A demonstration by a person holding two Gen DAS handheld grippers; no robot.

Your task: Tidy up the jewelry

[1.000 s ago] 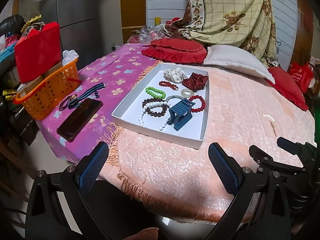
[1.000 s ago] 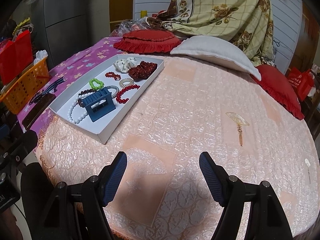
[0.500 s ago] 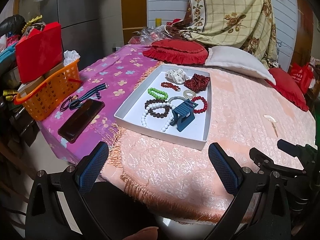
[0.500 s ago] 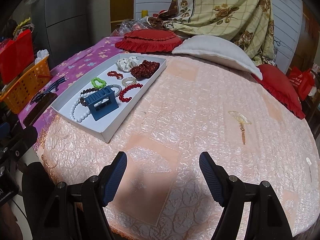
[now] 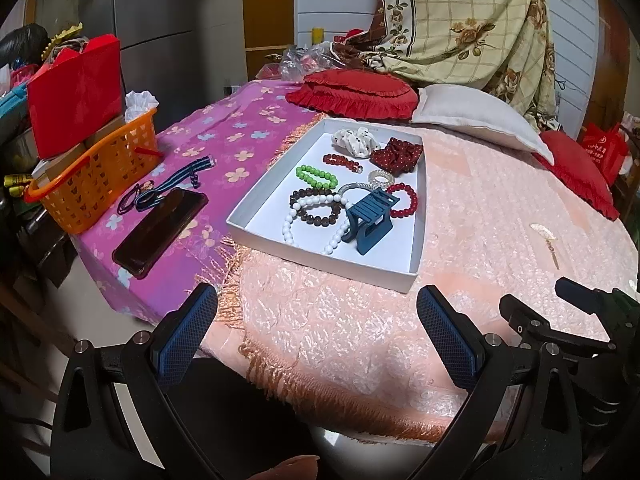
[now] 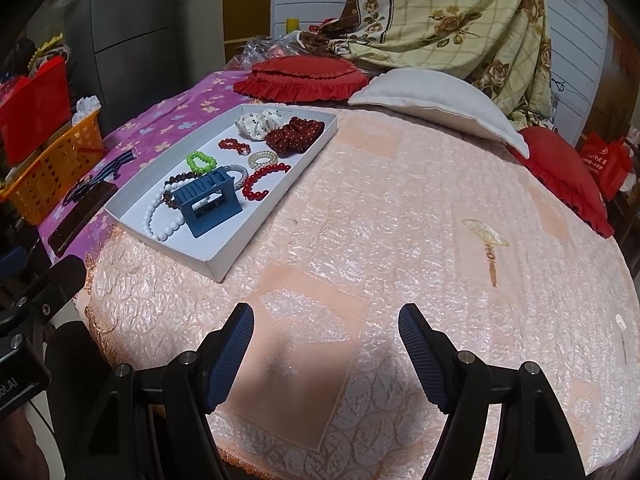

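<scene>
A white tray [image 5: 256, 216] lies on the round counter [image 6: 400, 240], on its peach cloth, and holds all the jewelry. At the tray's near end a blue stand [image 5: 370, 220] lies tipped over, on a white bead string [image 5: 308, 204] and beside a brown bracelet [image 5: 316, 216]. Past the stand lie a red bracelet [image 5: 406, 200], a clear coil tie [image 5: 380, 177] and a green bracelet [image 5: 316, 176]. At the tray's far end sit a small dark-red bracelet [image 5: 342, 161], a white scrunchie [image 5: 356, 142] and a maroon scrunchie [image 5: 398, 154].

The left tool [image 5: 316, 340] hovers off the tray's near end, over the counter's edge, spread wide and empty. The right tool [image 6: 326, 354] hangs to the right of the tray, well apart from it, also spread with nothing between its pads.

Left of the tray, on purple cloth, lie a phone [image 5: 160, 230] and an orange basket [image 5: 92, 176].
</scene>
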